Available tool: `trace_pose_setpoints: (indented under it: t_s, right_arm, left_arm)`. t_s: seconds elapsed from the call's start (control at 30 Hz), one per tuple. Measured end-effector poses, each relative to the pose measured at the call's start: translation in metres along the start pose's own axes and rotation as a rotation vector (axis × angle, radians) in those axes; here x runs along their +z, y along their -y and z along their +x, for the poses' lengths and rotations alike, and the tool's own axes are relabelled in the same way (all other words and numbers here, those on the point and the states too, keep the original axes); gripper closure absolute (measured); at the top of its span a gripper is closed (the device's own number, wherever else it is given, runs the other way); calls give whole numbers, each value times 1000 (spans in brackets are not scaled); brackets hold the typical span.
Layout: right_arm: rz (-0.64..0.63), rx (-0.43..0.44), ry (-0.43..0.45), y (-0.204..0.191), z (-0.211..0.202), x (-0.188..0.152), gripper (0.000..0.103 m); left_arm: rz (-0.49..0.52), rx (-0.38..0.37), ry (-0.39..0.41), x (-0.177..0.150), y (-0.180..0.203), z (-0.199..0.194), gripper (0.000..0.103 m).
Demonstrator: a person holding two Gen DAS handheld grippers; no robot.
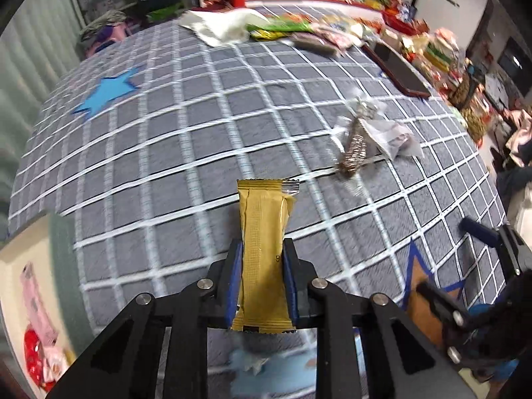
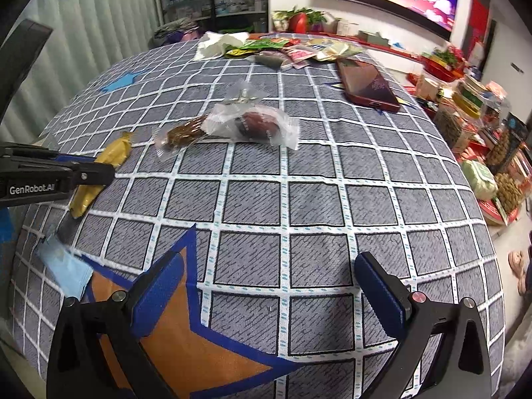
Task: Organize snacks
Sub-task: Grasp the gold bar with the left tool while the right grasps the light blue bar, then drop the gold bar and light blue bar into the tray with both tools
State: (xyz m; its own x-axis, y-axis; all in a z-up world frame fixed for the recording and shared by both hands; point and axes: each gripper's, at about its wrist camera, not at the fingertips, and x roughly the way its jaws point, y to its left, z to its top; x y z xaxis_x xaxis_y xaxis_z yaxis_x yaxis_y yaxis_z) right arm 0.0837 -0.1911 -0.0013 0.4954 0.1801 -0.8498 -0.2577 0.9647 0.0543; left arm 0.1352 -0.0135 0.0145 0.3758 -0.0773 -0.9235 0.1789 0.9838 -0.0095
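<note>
Left claw (image 1: 262, 259) pinches the flat golden-yellow foil snack packet (image 1: 264, 252), long axis straight toward twelve o'clock, lifted off the grey checked cloth surface (image 2: 299, 199). Right claw (image 2: 266, 286) hangs spread and empty; the clear-wrapped brown snacks (image 2: 247, 126) lie at twelve o'clock, nearer it.

A checked grey tablecloth (image 2: 299, 199) carries wrapped snacks (image 2: 232, 126), a phone (image 2: 369, 86) and, seemingly, tissues (image 2: 219, 43).
</note>
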Motion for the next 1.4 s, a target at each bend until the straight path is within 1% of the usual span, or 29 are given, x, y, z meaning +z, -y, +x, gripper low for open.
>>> trace_pose_setpoints:
  t_s: [0.03, 0.07, 0.1, 0.17, 0.2, 0.3, 0.4, 0.43, 0.47, 0.53, 0.57, 0.6, 0.63, 0.67, 0.77, 0.83, 0.97, 1.0, 1.07, 1.13, 1.2, 1.4]
  right_arm:
    - [-30, 103, -3, -5, -6, 2, 0]
    - [-64, 167, 5, -12, -12, 4, 0]
    - [-135, 199, 18, -26, -20, 7, 0]
    - [-270, 207, 28, -56, -27, 13, 0]
    - [-315, 218, 21, -68, -26, 14, 0]
    - [-444, 239, -28, -111, -13, 19, 0]
    - [-531, 252, -94, -144, 6, 24, 2]
    - [-545, 256, -122, -151, 10, 23, 13]
    - [-558, 253, -167, -157, 17, 23, 28]
    - [-562, 228, -190, -163, 21, 24, 32]
    - [-550, 221, -202, -164, 21, 26, 41]
    - [-539, 214, -207, -165, 21, 29, 61]
    - [-517, 207, -213, -164, 20, 32, 73]
    - [-470, 204, -234, -160, 21, 37, 77]
    - [-311, 247, -287, -141, 28, 50, 77]
    - [-215, 303, -309, -131, 27, 57, 77]
    - [-119, 390, -315, -134, 13, 75, 77]
    - [-112, 402, -311, -138, 9, 74, 77]
    - [-113, 440, -304, -155, 1, 85, 77]
    - [-131, 475, -298, -178, -5, 94, 77]
    - [-155, 501, -290, -207, -12, 91, 77]
    - [-219, 543, -297, -279, -8, 96, 77]
  left_arm:
    - [-14, 11, 25, -5, -8, -10, 78]
    - [-25, 20, 41, -8, -14, -18, 78]
    - [-42, 26, 57, -11, -20, -26, 78]
    - [-100, 17, 93, -17, -36, -44, 78]
    - [-123, 13, 110, -20, -42, -52, 78]
    - [-179, 25, 174, -35, -60, -81, 78]
    - [-208, 46, 203, -49, -73, -99, 78]
    - [-218, 62, 213, -55, -78, -104, 78]
    - [-229, 82, 221, -61, -84, -109, 78]
    - [-251, 108, 227, -71, -95, -112, 78]
    - [-269, 118, 229, -77, -102, -114, 78]
    - [-284, 124, 229, -81, -107, -115, 78]
    - [-299, 132, 229, -85, -113, -115, 78]
    - [-317, 146, 229, -90, -119, -116, 78]
    - [-353, 164, 231, -105, -134, -115, 78]
    - [-369, 166, 230, -114, -143, -115, 78]
    - [-395, 194, 241, -131, -160, -119, 78]
    - [-399, 198, 242, -134, -163, -120, 78]
    - [-410, 206, 245, -142, -170, -123, 78]
    - [-421, 217, 249, -151, -177, -125, 78]
    - [-431, 225, 250, -158, -184, -126, 78]
    - [-459, 238, 251, -174, -202, -132, 78]
